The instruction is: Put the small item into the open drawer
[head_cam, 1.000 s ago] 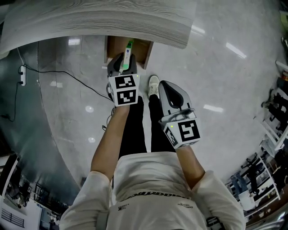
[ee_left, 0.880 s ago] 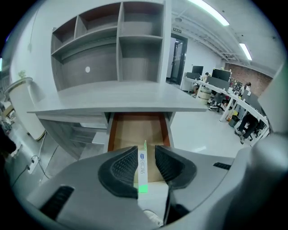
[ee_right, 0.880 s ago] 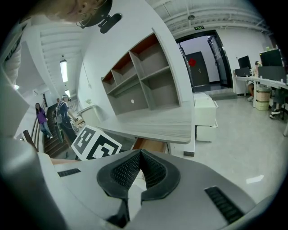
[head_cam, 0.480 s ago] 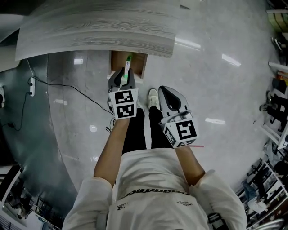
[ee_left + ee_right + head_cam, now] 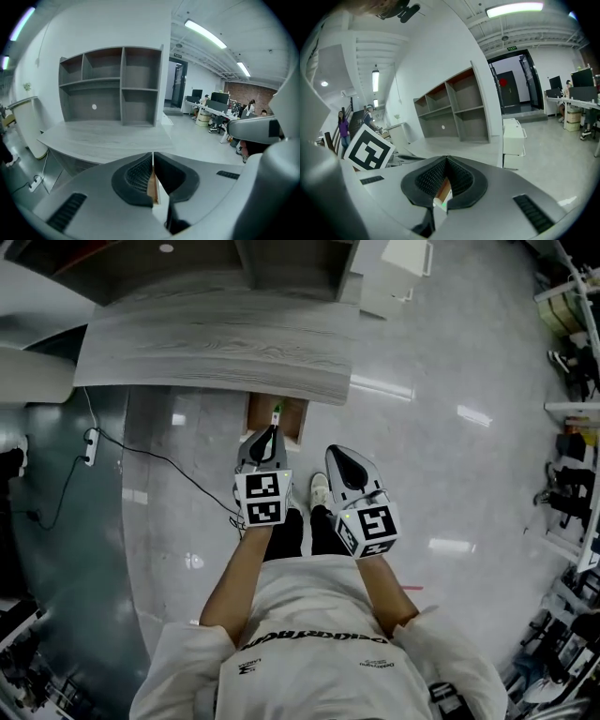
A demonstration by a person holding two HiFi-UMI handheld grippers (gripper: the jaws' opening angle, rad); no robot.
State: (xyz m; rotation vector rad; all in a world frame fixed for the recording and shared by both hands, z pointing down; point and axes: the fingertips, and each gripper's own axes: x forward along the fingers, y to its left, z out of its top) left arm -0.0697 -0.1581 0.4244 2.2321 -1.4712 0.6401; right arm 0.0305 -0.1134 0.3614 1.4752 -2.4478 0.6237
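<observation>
Resting in the drawer (image 5: 292,418), the small item (image 5: 276,414) was judged delivered, left gripper (image 5: 271,431) jaws just closed empty, right gripper (image 5: 334,453) jaws together.

A pale grey wood-grain desk top (image 5: 216,357) stood against a plain white wall (image 5: 117,23) and carried a grey open shelf unit (image 5: 112,84). The glossy light-grey floor (image 5: 450,484) mirrored long ceiling strip lights (image 5: 206,33). A thin black cable (image 5: 183,474) trailed across it from a white power strip (image 5: 91,448). A small white drawer cabinet (image 5: 513,139) stood near a dark doorway (image 5: 514,86).
</observation>
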